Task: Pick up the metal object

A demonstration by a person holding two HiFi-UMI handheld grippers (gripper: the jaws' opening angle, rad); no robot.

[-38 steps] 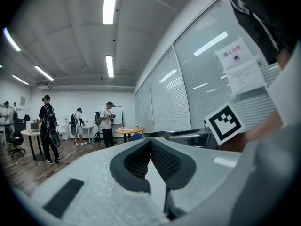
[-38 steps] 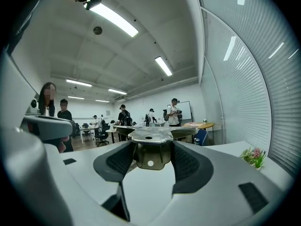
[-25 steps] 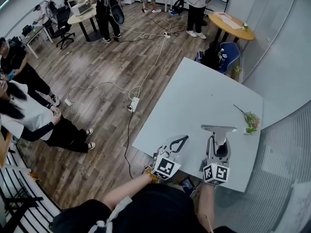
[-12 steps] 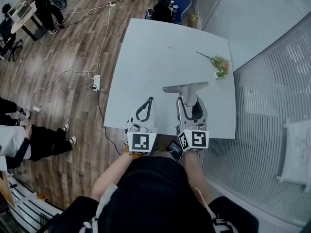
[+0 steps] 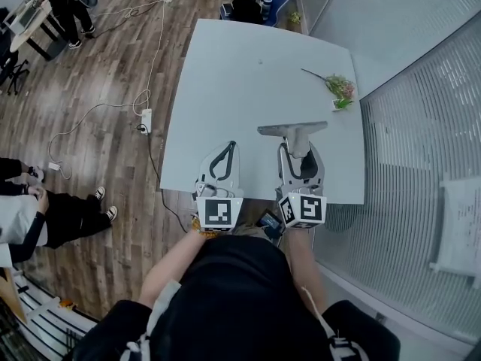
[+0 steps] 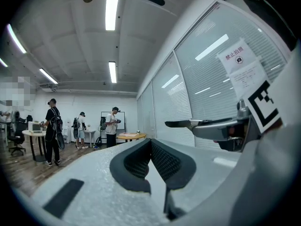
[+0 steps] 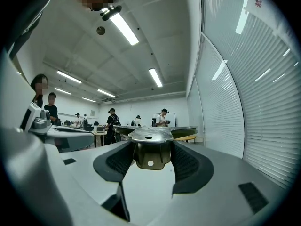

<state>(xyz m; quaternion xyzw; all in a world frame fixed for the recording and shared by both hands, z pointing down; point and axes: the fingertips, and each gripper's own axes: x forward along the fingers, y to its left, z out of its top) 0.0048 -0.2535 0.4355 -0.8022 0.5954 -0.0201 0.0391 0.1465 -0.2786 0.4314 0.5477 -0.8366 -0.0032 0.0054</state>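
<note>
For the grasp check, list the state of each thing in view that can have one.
Left tongs: shut, nothing between them.
Right tongs: shut on the metal bracket.
Metal bracket: gripped by its stem, flat bar lying across the tips.
Flower sprig: lying on the table near its right edge, apart from both tongs.

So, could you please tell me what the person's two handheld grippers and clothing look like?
Both have pale grey bodies. The left gripper and right gripper each carry a white cube printed with black square markers at the rear. Their curved jaws are lined with black ribbed pads. The person wears a black top.
</note>
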